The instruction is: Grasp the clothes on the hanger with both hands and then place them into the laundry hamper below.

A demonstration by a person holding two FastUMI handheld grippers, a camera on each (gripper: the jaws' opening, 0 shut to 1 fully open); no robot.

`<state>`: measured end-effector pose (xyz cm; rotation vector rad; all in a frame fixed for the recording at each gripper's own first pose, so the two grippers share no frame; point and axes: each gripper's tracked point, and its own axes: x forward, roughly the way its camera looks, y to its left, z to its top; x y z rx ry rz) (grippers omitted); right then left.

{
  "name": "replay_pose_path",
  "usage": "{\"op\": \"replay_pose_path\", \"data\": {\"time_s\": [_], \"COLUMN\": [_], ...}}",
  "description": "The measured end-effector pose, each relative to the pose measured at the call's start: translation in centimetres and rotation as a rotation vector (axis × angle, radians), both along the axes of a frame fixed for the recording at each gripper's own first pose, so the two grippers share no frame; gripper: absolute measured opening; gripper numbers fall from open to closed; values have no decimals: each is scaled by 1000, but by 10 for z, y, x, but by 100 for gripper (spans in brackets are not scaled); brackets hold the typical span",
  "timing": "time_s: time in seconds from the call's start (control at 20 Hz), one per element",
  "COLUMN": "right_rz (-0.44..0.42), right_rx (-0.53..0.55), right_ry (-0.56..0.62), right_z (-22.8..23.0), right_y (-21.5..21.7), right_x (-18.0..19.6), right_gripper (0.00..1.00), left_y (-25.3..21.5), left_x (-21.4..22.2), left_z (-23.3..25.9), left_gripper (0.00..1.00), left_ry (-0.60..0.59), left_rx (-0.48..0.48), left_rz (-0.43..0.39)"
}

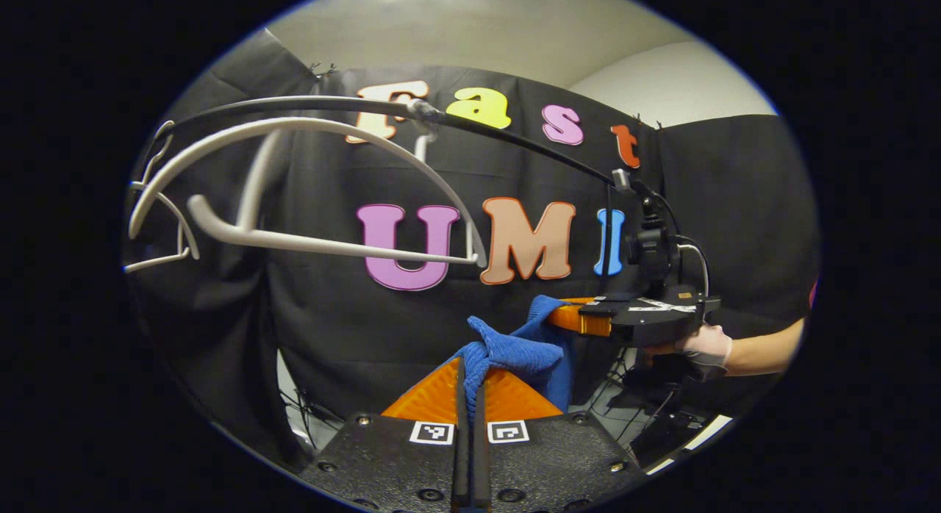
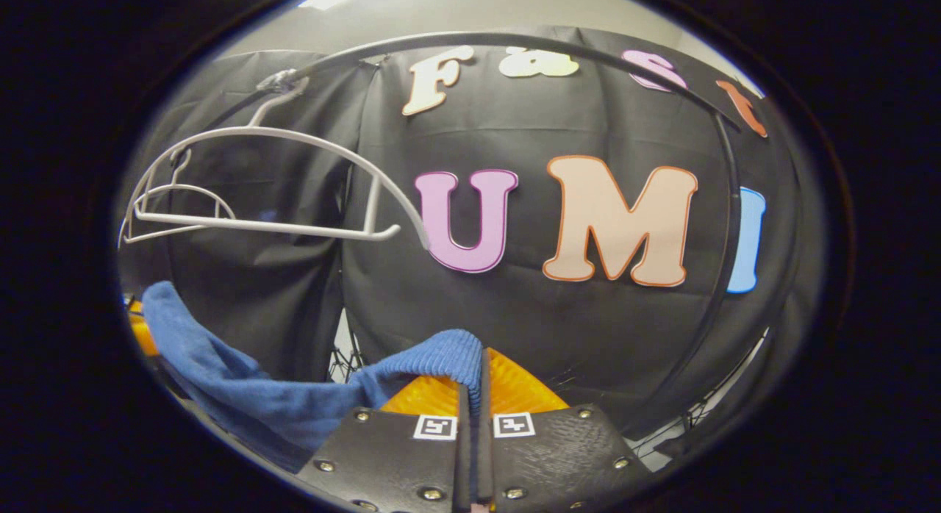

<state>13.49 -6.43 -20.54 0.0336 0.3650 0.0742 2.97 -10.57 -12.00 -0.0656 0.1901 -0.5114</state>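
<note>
A blue knitted garment [image 1: 514, 351] hangs stretched between my two grippers, off the hanger. My left gripper [image 1: 471, 366] is shut on one bunched end of it. In the left gripper view the other gripper [image 1: 581, 316] sits to the right, held by a gloved hand [image 1: 706, 345], with the cloth's far end in it. In the right gripper view my right gripper [image 2: 474, 366] is shut on the garment's ribbed edge [image 2: 441, 351], and the blue cloth [image 2: 220, 381] sags away to the left. The bare white hanger [image 1: 294, 197] [image 2: 265, 189] hangs from a dark rail [image 1: 514, 142] above.
The black cloth wall stands close behind. A curved dark rail [image 2: 514, 42] arcs overhead and down the right side. Cables and stand legs [image 1: 632, 410] show near the floor at lower right.
</note>
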Motion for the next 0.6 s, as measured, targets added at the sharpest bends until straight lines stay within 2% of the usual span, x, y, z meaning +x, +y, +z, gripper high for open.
{"op": "replay_pose_path", "data": {"time_s": [0.25,0.45,0.6], "right_rz": [33,5,-17], "right_rx": [30,30,29], "right_ry": [-16,28,99], "right_z": [20,-5,-43], "right_y": [11,-3,-10], "right_x": [-23,-39,-53], "right_gripper": [4,4,4], "left_y": [-54,-64,-67], "left_x": [13,21,22], "left_z": [0,-27,-65], "left_gripper": [3,3,4], "left_ry": [25,110,179], "left_rx": [-110,-172,-149], "left_rz": [-84,-67,-57]}}
